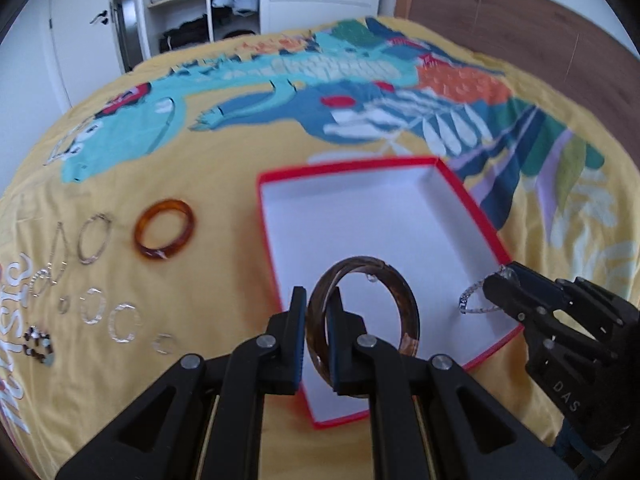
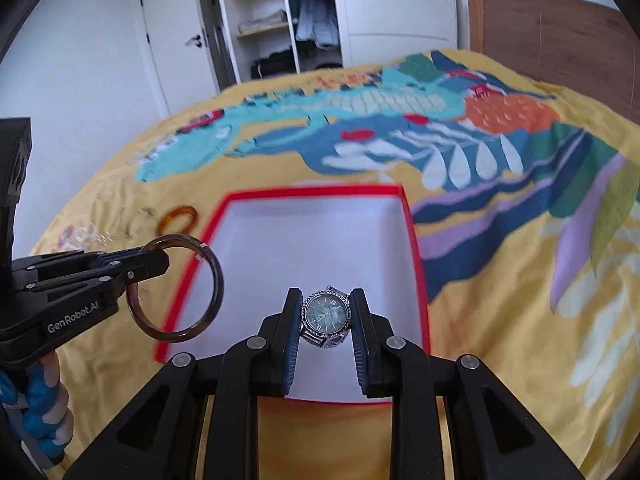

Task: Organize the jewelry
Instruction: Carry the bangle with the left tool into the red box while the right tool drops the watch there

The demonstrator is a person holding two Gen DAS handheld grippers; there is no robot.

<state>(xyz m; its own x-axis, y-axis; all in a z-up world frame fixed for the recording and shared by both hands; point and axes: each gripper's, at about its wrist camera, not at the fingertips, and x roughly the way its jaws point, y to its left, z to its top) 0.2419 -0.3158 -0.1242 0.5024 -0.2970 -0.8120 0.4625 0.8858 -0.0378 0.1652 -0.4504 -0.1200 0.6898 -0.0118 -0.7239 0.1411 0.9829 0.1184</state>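
Left claw (image 1: 318, 308) clamps a dark brown bangle (image 1: 362, 312) over the red-rimmed box (image 1: 472, 204); right claw (image 2: 326, 314) pinches a silver watch (image 2: 326, 317) above the box's bare white floor. Watch strap mostly hidden; small rings (image 1: 94, 238) beside the box blurred.

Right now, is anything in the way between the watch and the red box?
No, nothing visible blocks it. The right gripper holds the watch right over the red box, whose white floor looks bare. The brown bangle hangs off to the left.
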